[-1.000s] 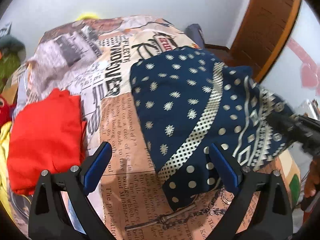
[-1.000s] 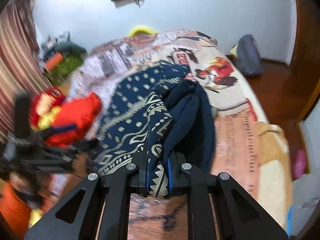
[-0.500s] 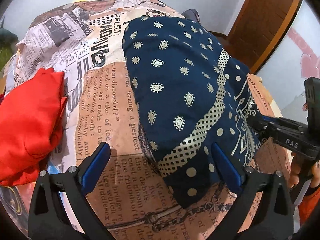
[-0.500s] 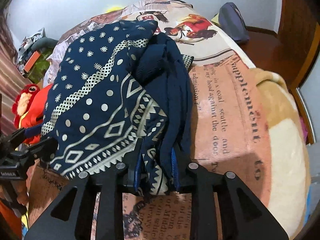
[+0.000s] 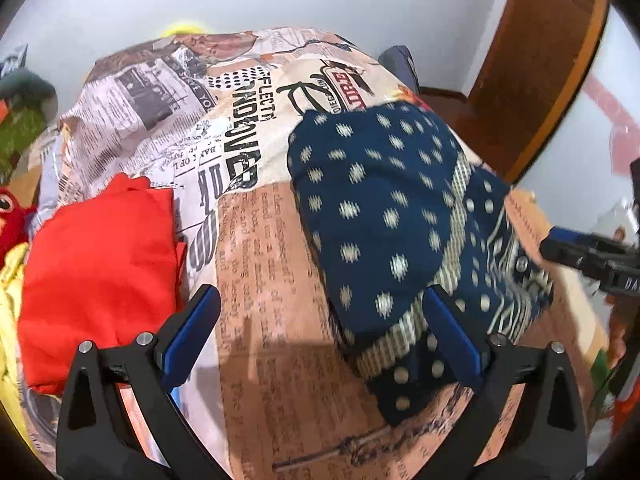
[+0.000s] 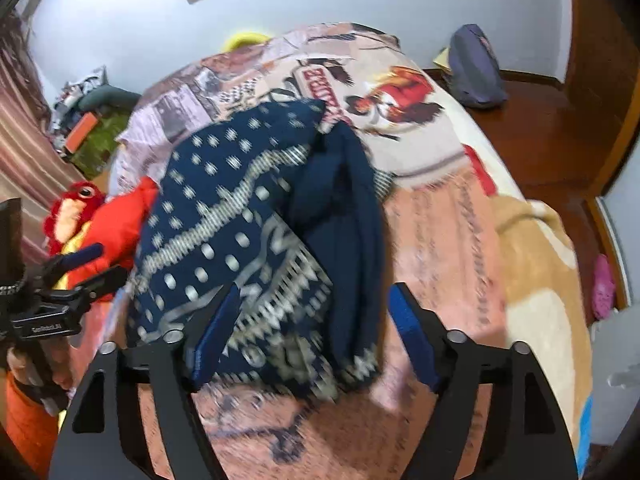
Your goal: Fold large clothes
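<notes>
Releasing: right tool [image 6: 312,328] jaws just opened, navy patterned garment [image 6: 256,248] lying loose between them on bed [image 6: 448,240], long axis toward upper left. Left tool [image 5: 320,336] apart, garment at its right finger.

The right gripper [image 6: 308,332] has just been opening. Its blue-padded jaws now straddle the bunched navy patterned garment [image 6: 256,216] without pressing it. The garment lies on the newspaper-print bedspread [image 6: 440,220].

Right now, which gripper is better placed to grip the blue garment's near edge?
Probably the right gripper: its just-opened jaws straddle the blue garment. The left gripper mostly frames bare bedspread.
</notes>
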Motion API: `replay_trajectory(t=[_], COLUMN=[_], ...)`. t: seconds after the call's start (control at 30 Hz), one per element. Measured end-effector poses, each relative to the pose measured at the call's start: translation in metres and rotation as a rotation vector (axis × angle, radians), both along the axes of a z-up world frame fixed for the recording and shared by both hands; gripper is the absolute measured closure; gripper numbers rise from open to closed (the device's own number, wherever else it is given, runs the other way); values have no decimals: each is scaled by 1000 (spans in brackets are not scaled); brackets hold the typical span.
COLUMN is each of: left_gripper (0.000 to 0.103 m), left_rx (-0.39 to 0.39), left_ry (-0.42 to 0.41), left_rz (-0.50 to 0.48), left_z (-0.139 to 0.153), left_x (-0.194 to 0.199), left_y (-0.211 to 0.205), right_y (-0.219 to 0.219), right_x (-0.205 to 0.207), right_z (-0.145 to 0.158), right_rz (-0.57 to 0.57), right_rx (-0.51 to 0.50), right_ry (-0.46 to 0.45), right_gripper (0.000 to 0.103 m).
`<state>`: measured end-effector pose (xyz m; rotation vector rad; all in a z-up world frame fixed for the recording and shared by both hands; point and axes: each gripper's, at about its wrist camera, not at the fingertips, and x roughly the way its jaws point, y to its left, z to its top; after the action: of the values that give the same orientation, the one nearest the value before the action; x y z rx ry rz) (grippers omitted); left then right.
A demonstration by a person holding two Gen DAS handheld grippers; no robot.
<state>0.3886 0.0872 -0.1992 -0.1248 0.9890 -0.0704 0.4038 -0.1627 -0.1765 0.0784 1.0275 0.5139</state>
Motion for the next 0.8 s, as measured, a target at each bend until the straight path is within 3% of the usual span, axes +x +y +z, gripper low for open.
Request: replay_trajectory(t=[0.23,0.37,0.63,0.8], left_gripper=[1,1,1,2], left_rx=[-200,-303,-442,-446], left_ry=[82,121,182,174], left_rz=[-15,-19,-17,-38], left_z=[-20,-35,-62,-63], left_x=[39,58,85,86], left_y=[7,10,8,-4], right_y=[13,6,4,5], right_x=[44,65,76,73], right_z=[-37,-59,-73,-71], right_rz=[-7,17,81,81], right_rx=[37,150,258,269], right_ry=[102,188,249,254], right_gripper=[25,23,16,18])
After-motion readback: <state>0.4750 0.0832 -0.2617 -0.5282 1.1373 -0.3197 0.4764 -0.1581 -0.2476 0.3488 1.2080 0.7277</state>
